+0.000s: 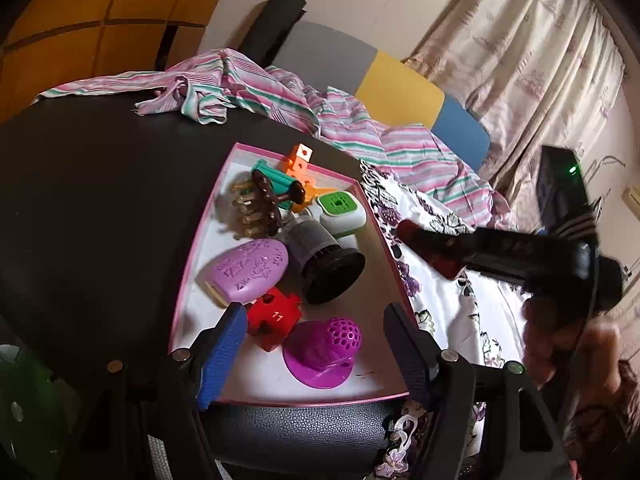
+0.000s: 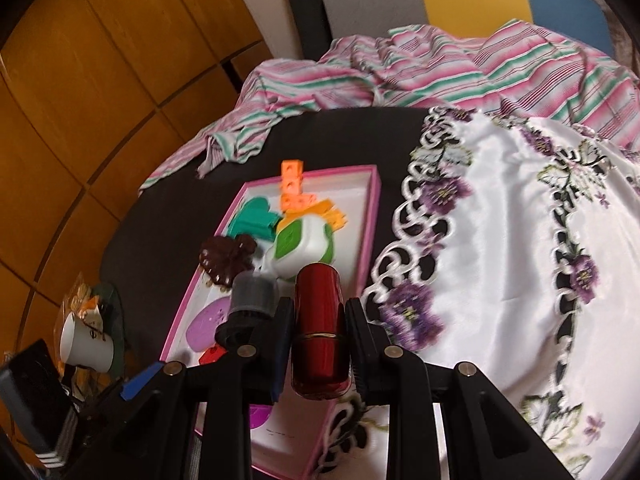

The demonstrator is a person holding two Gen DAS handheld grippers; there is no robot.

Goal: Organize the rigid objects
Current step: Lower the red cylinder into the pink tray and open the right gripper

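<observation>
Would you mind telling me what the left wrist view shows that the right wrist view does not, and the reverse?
Only the left wrist view shows the purple perforated dome toy, the "11" on the red puzzle piece and the open left gripper over the tray. Only the right wrist view shows the white mug lying on its side at the table's left edge, and the red cylinder clamped close up in the right gripper. Both show the pink-rimmed tray, the orange cube blocks, the green-and-white box and the embroidered white cloth.
</observation>
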